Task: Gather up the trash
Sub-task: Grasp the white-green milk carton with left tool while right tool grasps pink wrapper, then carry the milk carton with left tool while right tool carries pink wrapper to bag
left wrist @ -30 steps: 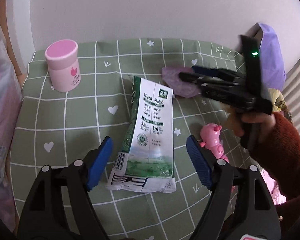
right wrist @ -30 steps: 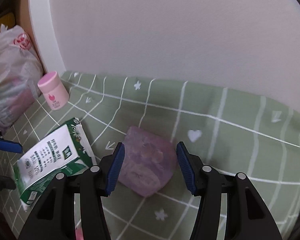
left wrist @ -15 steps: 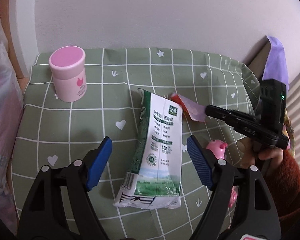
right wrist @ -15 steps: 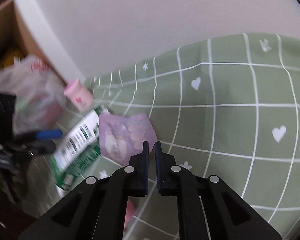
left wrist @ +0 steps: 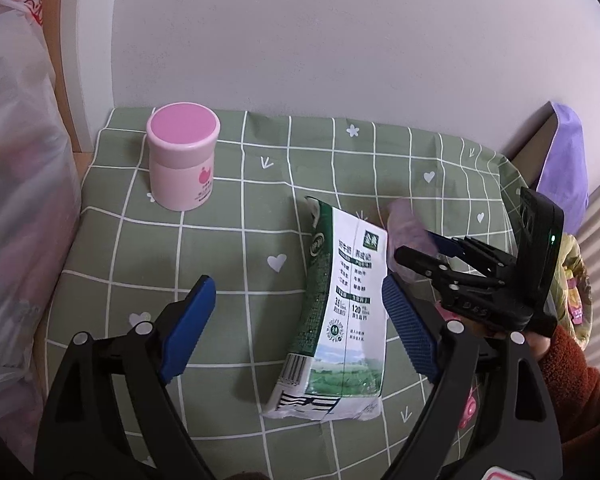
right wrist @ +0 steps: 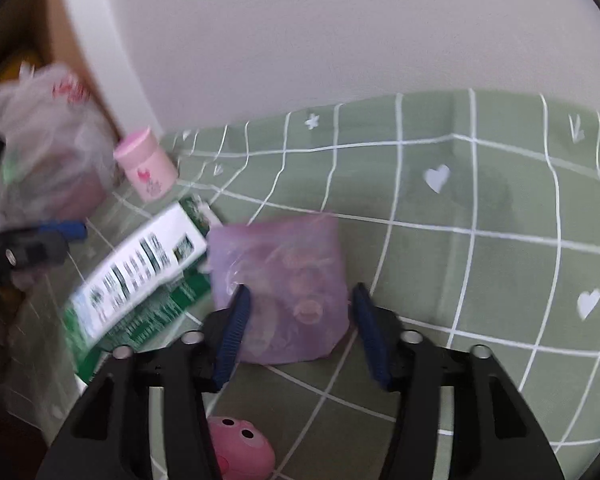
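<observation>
A flattened green-and-white milk carton [left wrist: 340, 304] lies on the green checked tablecloth [left wrist: 220, 248]. My left gripper [left wrist: 296, 292] hovers over its near end, jaws opening wide, the carton close to the right finger and untouched. A purple see-through packet [right wrist: 284, 272] lies between the fingers of my right gripper [right wrist: 300, 292], whose jaws are opening; the pads do not press on it. In the left wrist view the right gripper [left wrist: 420, 256] sits just right of the carton, with the packet [left wrist: 408, 228] at its tips. The carton [right wrist: 140, 276] lies left of the packet.
A pink lidded jar [left wrist: 182, 160] stands at the back left. A translucent plastic bag [left wrist: 16, 200] hangs off the table's left side. A pink pig toy [right wrist: 240, 456] lies under the right gripper. The wall runs close behind, and a purple cloth [left wrist: 564, 168] is at the right.
The right gripper shut on the purple packet, carried it toward the carton, and its jaws now stand apart again. The left gripper's jaws widened and the carton sits nearer its right finger.
</observation>
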`<state>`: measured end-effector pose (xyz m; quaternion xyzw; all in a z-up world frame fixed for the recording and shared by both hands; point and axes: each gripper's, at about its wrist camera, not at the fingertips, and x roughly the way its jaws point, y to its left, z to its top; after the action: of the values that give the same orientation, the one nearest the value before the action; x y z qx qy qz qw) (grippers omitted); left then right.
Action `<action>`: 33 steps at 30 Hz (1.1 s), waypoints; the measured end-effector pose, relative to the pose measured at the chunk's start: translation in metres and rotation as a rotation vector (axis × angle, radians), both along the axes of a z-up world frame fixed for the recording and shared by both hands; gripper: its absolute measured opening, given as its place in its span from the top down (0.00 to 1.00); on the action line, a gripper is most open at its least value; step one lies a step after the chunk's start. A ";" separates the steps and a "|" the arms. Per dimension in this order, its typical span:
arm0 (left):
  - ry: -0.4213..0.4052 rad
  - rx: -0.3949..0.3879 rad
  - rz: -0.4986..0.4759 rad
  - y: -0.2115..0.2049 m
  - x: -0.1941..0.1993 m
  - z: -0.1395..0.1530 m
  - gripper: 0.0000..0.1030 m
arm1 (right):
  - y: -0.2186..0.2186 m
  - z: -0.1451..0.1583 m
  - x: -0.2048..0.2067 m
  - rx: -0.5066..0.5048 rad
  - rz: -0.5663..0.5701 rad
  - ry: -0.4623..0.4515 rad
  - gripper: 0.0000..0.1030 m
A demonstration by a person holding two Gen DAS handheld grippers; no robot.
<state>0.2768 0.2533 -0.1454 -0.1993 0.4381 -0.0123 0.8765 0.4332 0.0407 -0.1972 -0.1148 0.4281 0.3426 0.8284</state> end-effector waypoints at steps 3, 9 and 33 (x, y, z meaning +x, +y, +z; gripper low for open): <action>0.011 0.008 -0.016 -0.004 0.003 0.002 0.21 | 0.000 0.004 -0.007 -0.009 0.037 0.001 0.92; 0.036 0.003 -0.090 -0.023 0.018 0.005 0.21 | -0.033 0.042 -0.025 0.088 -0.025 -0.033 0.95; 0.022 0.065 0.092 -0.065 0.042 0.024 0.45 | -0.209 0.106 -0.118 0.120 -0.338 -0.140 0.95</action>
<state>0.3185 0.1887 -0.1209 -0.1909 0.4382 0.0446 0.8772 0.3155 -0.1684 -0.0910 -0.0150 0.3612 0.2145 0.9074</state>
